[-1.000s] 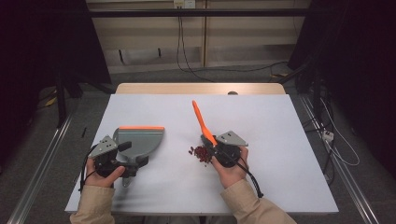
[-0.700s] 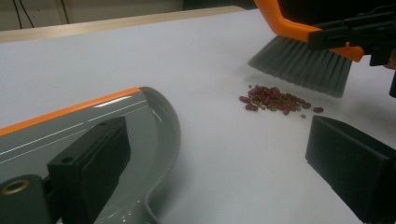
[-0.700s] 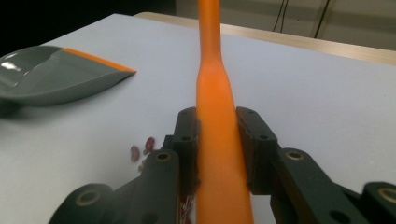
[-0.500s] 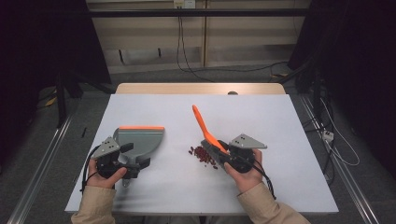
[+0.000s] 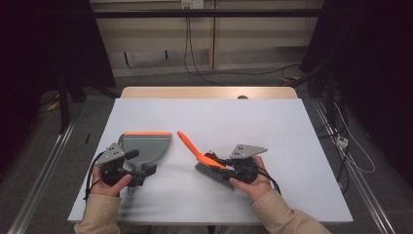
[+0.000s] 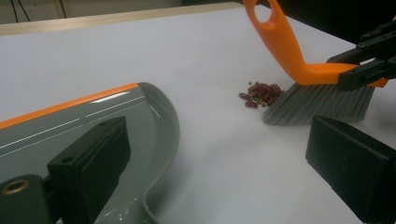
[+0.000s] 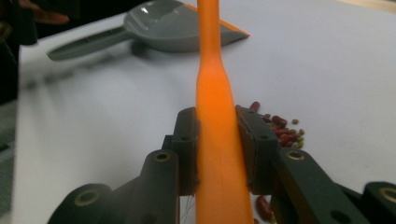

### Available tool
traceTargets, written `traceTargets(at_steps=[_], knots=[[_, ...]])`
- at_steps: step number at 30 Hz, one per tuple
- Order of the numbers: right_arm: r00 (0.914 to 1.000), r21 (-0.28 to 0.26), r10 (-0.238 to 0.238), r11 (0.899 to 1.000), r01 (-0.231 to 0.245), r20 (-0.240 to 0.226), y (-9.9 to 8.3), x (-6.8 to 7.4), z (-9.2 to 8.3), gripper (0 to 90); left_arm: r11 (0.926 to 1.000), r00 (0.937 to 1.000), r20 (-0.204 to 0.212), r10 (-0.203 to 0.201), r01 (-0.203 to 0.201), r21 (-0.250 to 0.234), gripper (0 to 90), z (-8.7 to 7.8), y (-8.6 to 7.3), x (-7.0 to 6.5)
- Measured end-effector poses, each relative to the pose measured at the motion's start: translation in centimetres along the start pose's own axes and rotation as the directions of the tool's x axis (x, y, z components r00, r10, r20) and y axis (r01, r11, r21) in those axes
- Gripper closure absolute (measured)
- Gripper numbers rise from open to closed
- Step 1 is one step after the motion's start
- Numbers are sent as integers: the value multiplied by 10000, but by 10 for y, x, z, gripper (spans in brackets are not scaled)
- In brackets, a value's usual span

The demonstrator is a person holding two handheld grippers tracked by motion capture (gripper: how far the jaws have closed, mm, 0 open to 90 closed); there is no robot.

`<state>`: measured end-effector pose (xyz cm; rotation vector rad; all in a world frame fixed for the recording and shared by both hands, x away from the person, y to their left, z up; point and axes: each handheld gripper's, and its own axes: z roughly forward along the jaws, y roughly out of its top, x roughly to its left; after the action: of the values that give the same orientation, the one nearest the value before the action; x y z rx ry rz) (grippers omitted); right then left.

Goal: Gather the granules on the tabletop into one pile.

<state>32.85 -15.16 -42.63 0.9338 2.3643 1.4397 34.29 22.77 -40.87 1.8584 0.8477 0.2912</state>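
Dustpan (image 6: pixel 84 126) handle end cut off

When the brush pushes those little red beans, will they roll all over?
Probably some will. The beans look small, smooth and loose, so a few may skitter sideways. The brush has soft grey bristles right behind the pile, which should herd most of them. The table looks flat and slick, so they would likely slide easily.

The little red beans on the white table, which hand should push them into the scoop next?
The right gripper. It already clamps the orange-handled brush, whose grey bristles sit right beside the pile of small red beans. The left gripper is at the grey dustpan with the orange edge, so it probably just steadies that.
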Motion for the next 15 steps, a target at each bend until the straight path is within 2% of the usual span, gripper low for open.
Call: traceTargets(at_steps=[2, 4, 8, 11, 13, 15], knots=[[9993, 300, 141, 9995, -131, -335, 3, -3, 1, 696, 10000, 10000, -17, -20, 20, -64, 62, 0, 0, 0], [9985, 791, 20, 9969, 24, -550, 6, -5, 1, 688, 10000, 10000, -14, 11, -11, -9, 62, 0, 0, -1], [9937, 1826, -844, 9784, 966, -732, 5, -6, 5, 702, 10000, 10000, -27, 16, -16, -9, 62, 0, 1, -1], [9931, 1779, -971, 9782, 1075, -663, 6, -8, 5, 708, 10000, 10000, -59, 22, -22, -8, 62, -1, 1, 0], [9944, 1529, -703, 9849, 817, -788, 4, -12, 6, 709, 10000, 10000, -69, 4, -4, -45, 62, -1, 0, 0], [9931, 1339, -759, 9871, 875, -898, 2, -16, 6, 709, 10000, 10000, -63, 5, -5, -54, 62, 0, 1, 0]])
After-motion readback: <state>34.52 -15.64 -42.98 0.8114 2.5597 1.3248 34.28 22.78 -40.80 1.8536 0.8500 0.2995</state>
